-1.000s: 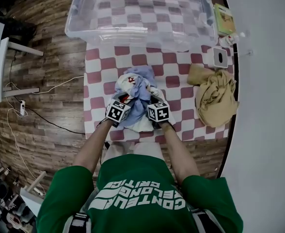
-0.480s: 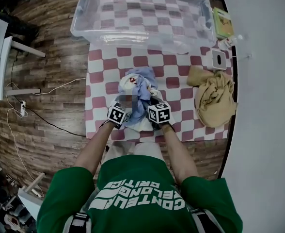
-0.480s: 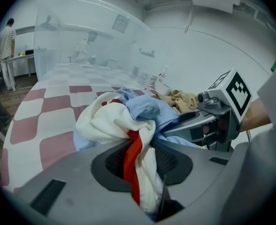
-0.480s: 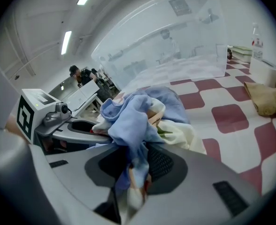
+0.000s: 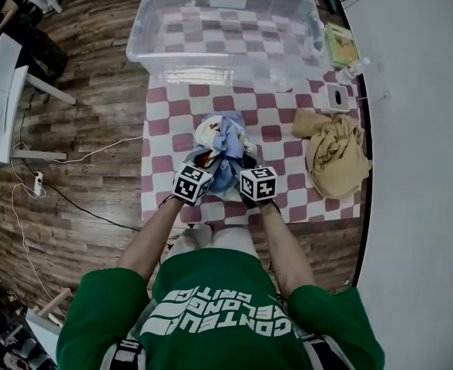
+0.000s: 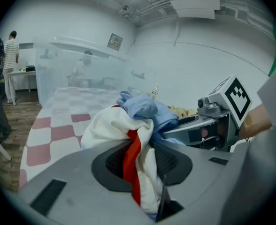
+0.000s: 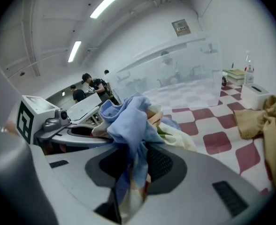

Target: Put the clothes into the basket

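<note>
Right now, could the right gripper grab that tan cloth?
Probably not yet: the right gripper is shut on the clothes bundle. The tan cloth lies nearby with bare table between.

A lab-like workroom, shown by strip lights and ceiling air conditioner.

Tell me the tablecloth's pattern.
The tablecloth has red and white checks; the head view shows it best.

The left forearm and right forearm reach forward side by side. The left gripper and right gripper tilt downward. Their jaws have just been closing and pinch the clothes bundle.
</note>
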A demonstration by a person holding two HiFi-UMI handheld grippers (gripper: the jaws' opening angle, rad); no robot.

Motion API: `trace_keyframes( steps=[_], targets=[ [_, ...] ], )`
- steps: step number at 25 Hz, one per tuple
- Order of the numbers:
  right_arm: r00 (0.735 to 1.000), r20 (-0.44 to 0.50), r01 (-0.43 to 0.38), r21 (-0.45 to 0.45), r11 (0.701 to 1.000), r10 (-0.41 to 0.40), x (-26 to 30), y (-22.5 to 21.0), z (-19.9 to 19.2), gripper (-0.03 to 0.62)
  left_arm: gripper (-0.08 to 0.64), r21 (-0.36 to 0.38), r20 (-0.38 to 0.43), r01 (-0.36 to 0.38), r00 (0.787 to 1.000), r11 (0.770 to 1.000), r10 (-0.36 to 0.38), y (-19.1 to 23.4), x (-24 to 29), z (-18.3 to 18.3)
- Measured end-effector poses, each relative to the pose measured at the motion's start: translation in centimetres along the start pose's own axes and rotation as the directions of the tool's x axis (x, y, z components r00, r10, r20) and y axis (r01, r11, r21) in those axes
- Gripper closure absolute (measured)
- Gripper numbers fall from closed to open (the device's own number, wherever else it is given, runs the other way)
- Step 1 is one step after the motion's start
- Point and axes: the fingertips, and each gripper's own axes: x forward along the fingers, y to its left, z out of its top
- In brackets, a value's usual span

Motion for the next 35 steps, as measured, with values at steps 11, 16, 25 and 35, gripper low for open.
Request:
trace_keyframes(
  steps=[11, 16, 25, 35],
  targets=[
    [0.964, 0.262, 0.061, -0.05, 0.997, -0.045, -6.6, 3.3, 10.4, 0.483, 0.462, 0.132, 0.193, 0.006, 0.981, 0.991, -0.032, -2.6, -5.4, 11.0],
    [0.928, 0.368, 0.085, -0.063, 0.994, -0.056, -10.5, 5.0, 14.9, 0.486, 0.463, 0.197, 0.268, 0.006, 0.962, 0.98, -0.06, -4.6, -8.2, 16.2],
    [0.854, 0.517, 0.156, -0.142, 0.977, -0.061, -16.5, 7.9, 24.5, 0.491, 0.463, 0.29, 0.395, -0.032, 0.914, 0.956, -0.09, -6.9, -13.0, 26.3],
    [0.785, 0.619, 0.2, -0.213, 0.956, -0.027, -21.9, 9.7, 34.1, 0.494, 0.465, 0.365, 0.475, -0.077, 0.872, 0.928, -0.114, -9.1, -16.7, 36.5]
  ],
)
